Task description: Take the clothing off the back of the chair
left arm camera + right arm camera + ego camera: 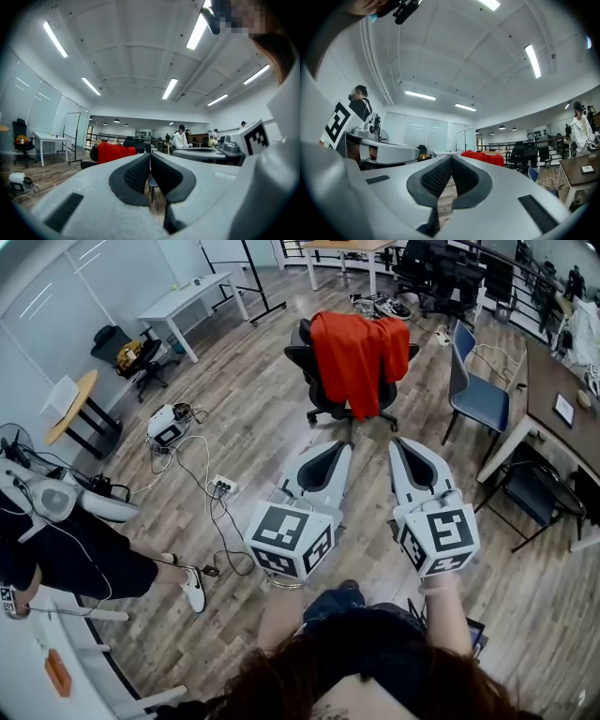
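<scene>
While looking steeply down from head cam: open office w/ wood floor [244,418], two hand-held claws low centre, side by side, both pointing level toward black office chair [302,360] ahead. Well short of chair, no contact.

On viewer's left, left gripper [348,448]: jaws pressed together, dark ribbed pads meeting at tips, nothing between. Beside it, right gripper [398,442]: same, jaws together, empty. Marker cube at rear of each, just above wrists.

Task item: red clothing [359,357] draped over chair back, hanging down side facing camera, covering most of backrest. Same clothing [115,152] seen as red patch left of jaw tips in left gripper view, and right of tips [485,157] in right gripper view.

Elsewhere: blue chair [480,395] right of office chair, next to brown desk [553,381] at right edge. White table [183,298] top left. Round wooden table [70,407] at left. Power strip [223,487] w/ cables on floor, left of claws. Seated person's white shoe [194,590] bottom left. Distant people in both gripper views, too small for detail.
</scene>
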Tool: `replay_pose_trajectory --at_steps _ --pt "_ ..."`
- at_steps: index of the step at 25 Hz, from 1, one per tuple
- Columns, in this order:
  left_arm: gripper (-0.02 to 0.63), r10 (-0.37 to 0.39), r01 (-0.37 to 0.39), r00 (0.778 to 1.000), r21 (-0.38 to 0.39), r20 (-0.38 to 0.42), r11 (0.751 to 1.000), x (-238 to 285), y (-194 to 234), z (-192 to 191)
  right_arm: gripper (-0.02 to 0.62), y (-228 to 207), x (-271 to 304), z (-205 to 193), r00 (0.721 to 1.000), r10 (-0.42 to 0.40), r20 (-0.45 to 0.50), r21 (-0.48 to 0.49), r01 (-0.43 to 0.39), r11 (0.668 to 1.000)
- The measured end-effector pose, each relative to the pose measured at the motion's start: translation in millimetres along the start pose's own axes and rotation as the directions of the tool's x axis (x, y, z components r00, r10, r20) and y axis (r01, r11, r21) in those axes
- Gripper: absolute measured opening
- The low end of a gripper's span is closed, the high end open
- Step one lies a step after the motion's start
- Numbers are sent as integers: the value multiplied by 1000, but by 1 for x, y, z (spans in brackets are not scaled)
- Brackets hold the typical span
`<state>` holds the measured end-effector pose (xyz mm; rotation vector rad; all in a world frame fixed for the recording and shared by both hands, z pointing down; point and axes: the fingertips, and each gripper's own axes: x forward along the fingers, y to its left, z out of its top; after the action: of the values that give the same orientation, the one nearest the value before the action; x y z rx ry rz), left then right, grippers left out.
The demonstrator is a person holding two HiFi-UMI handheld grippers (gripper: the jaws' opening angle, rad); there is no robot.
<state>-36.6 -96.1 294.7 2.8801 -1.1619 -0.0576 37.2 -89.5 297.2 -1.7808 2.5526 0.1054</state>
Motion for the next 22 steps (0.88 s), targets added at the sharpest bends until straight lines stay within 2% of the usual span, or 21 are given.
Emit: replay_pose_trajectory --at_steps 10,14,22 --pt "17 -39 39 999 -37 10 999 18 24 1 -6 -1 28 0 1000 -12 -7 -7 12 1000" --pt "17 -48 49 999 -53 11 997 26 35 -1 14 -3 38 -2 1000 -14 -12 1 14 1000" --pt "18 -41 41 999 -55 9 998 48 58 -4 8 -23 65 -5 999 -34 -14 -10 34 999"
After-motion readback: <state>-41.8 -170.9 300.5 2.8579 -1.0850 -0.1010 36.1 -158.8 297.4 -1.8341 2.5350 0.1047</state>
